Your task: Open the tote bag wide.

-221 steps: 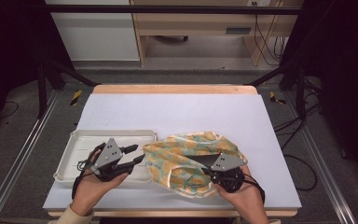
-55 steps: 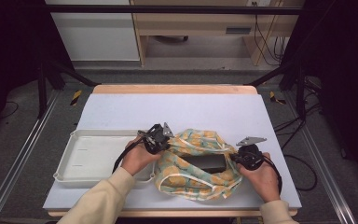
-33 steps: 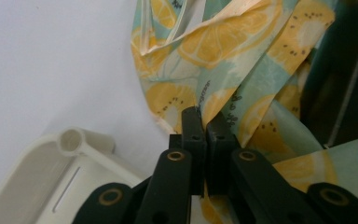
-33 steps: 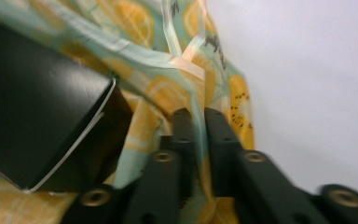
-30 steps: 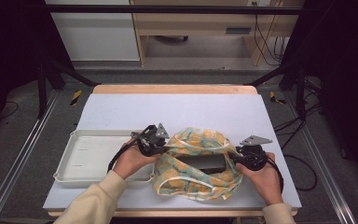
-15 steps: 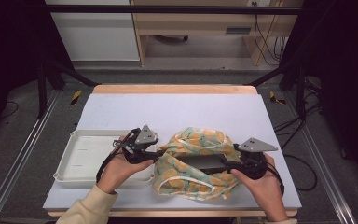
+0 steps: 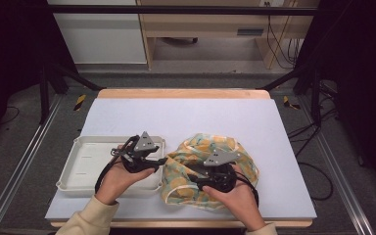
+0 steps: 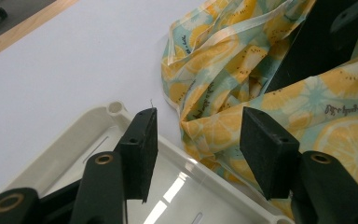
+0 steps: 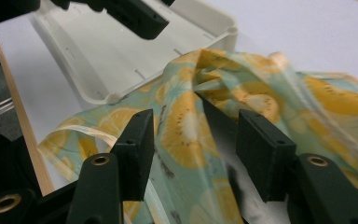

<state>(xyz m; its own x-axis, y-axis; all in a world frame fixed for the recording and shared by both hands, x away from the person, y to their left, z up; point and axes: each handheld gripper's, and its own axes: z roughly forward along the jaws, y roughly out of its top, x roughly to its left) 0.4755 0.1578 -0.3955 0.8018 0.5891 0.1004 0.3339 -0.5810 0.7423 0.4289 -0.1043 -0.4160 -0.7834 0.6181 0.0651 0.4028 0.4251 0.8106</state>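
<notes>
Both grippers stand part open and hold nothing: the left gripper [image 7: 162, 160] over the tray [image 7: 85, 164] rim, its jaws having just opened, the right gripper [image 7: 192, 172] over the bag [image 7: 235, 152], its jaws having just closed in. The bag lies crumpled right of the tray, touching its rim. Pinch one fabric layer at the hem, not the bunched folds

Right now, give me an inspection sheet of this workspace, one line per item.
Surface: white table top with a wooden far edge, bare at the back.
Job's things: crumpled bag printed with orange slices, lying near the front; white tray beside it, nothing in it.
Clutter: nothing seen.
Grippers: left gripper over the tray's corner, jaws open, nothing between them, having just opened; right gripper over the bag, jaws apart above the cloth, having just closed somewhat, no grip seen.
Cables: black cable trailing from the left gripper; more hang at the far wall.
Surroundings: black frame, grey floor, wooden desk beyond.
</notes>
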